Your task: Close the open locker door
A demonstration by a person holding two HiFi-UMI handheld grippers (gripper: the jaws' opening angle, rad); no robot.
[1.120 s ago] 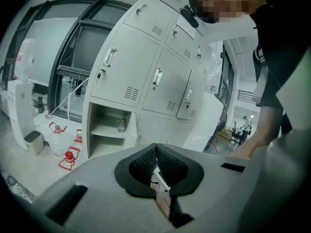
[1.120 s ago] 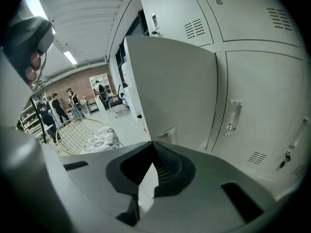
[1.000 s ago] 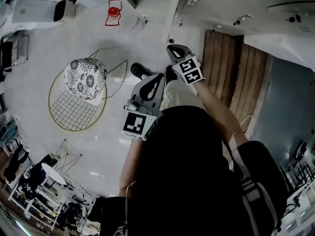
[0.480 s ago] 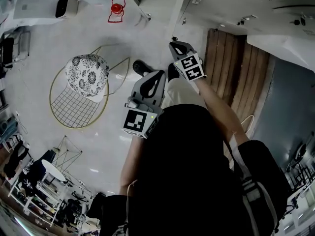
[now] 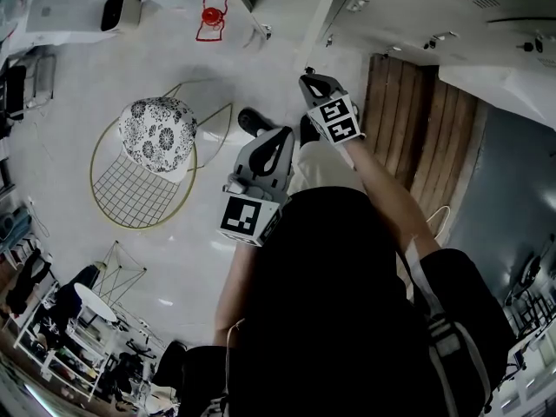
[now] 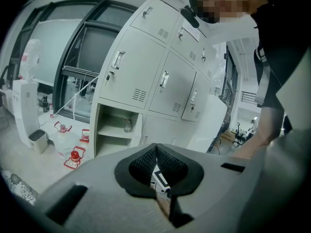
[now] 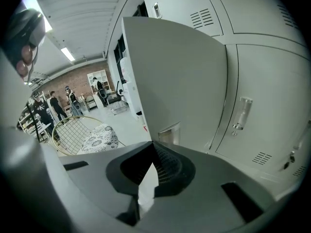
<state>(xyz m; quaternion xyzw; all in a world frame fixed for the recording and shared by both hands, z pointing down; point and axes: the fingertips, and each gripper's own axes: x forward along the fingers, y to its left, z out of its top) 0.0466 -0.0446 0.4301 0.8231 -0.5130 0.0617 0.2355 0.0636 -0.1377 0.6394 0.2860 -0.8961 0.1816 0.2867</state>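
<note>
Head view: two grippers show below the person, each carrying one cube of black-and-white square markers. The left gripper (image 5: 282,137) is held low before the body. The right gripper (image 5: 313,81) reaches further out, towards the white lockers (image 5: 408,16). On the pale floor (image 5: 87,85) stand one gold wire chair (image 5: 130,194) with a floral cushion (image 5: 156,135), and two red-capped water jugs (image 5: 211,16).

Right gripper view: the jaws meet at their tips with nothing between them. The open locker door (image 7: 180,81) fills the middle, swung out from the bank and just ahead of the jaws; whether they touch it cannot be told. One recessed metal pull (image 7: 170,131) sits low on it. To its right a closed door bears one bar handle (image 7: 241,113) and a louvre vent (image 7: 265,158). The chair is at the left, with people far off before a brick wall (image 7: 87,79).

Left gripper view: these jaws are also pressed together and hold nothing. The bank shows closed doors with handles and vents. One doorless compartment (image 6: 116,130) has a shelf carrying a single jar (image 6: 127,125). A pale label (image 6: 193,33) on an upper door is too small to read.
</note>
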